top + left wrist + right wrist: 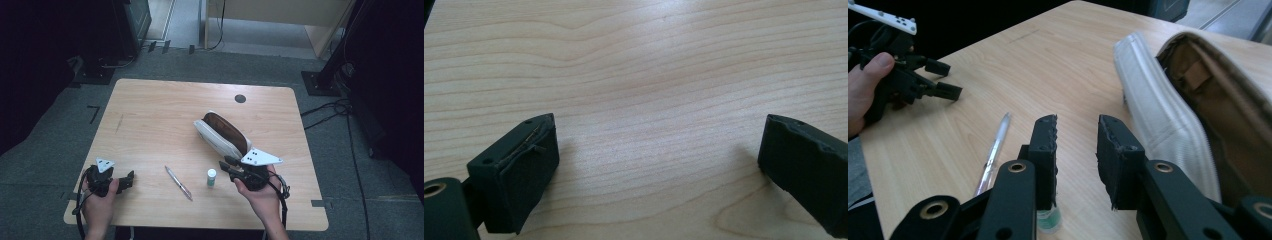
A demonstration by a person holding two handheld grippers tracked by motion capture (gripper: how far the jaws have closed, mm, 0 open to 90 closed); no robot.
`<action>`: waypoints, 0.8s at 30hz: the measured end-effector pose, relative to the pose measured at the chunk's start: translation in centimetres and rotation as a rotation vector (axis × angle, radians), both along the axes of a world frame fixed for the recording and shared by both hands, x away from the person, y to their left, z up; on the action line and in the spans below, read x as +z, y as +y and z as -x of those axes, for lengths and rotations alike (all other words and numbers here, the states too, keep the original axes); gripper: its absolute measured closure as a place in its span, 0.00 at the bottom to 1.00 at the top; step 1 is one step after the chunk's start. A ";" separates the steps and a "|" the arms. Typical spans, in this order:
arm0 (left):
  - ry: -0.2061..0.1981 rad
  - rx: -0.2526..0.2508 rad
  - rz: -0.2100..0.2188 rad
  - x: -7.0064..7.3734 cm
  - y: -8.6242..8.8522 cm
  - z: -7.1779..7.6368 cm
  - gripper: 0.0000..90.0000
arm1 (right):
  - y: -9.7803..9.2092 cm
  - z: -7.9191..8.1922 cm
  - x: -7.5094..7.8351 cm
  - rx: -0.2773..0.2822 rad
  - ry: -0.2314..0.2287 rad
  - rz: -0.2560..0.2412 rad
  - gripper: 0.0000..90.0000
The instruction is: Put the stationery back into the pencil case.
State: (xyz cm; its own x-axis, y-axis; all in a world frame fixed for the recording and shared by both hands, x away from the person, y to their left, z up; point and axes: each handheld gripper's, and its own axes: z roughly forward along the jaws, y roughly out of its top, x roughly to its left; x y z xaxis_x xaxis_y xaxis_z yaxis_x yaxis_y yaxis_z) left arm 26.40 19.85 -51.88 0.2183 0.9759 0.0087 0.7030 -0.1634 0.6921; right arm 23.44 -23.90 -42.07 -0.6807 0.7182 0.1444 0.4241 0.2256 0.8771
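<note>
High view: open pencil case (222,134) lies right of the table's (150,100) middle, brown lining showing, and it serves as the landmark
Pen: pen (178,183) lies flat on the wood, left of the case's near end and apart from it
Small bottle: green-and-white bottle (212,177) stands upright just off the case's near end, between case and pen
Right gripper: right gripper (230,166) hovers at the case's near end, close to the bottle; in the right gripper view its jaws stand parted with a narrow gap and nothing between them
Left gripper: left gripper (130,178) rests well left of the case, past the pen; the left gripper view shows the jaws spread wide over bare wood
Progress: looks like the start, pen and bottle both outside the case, neither gripped, so picking up and packing are all still to do
</note>
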 end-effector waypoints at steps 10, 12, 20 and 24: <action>0.000 0.000 0.000 0.0 0.0 0.0 0.04 | 1.2 0.6 -1.5 0.033 0.025 -0.021 0.70; 0.000 0.000 0.000 0.0 0.0 0.0 0.04 | 1.4 0.7 -1.7 0.037 0.026 -0.023 0.68; 0.000 0.000 0.000 0.0 0.0 0.0 0.04 | 2.3 0.9 -2.7 0.021 0.025 0.004 0.63; 0.000 0.000 0.000 0.0 0.0 0.0 0.04 | 2.6 1.0 -3.0 0.025 0.021 0.015 0.63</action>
State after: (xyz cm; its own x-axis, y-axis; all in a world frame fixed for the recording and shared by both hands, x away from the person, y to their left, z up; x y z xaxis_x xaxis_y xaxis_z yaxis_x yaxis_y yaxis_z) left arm 26.40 19.85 -51.88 0.2181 0.9759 0.0089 0.7030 -0.1634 0.6921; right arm 22.45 -21.27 -45.11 -0.6952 0.7034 0.1478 0.4361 0.2494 0.8646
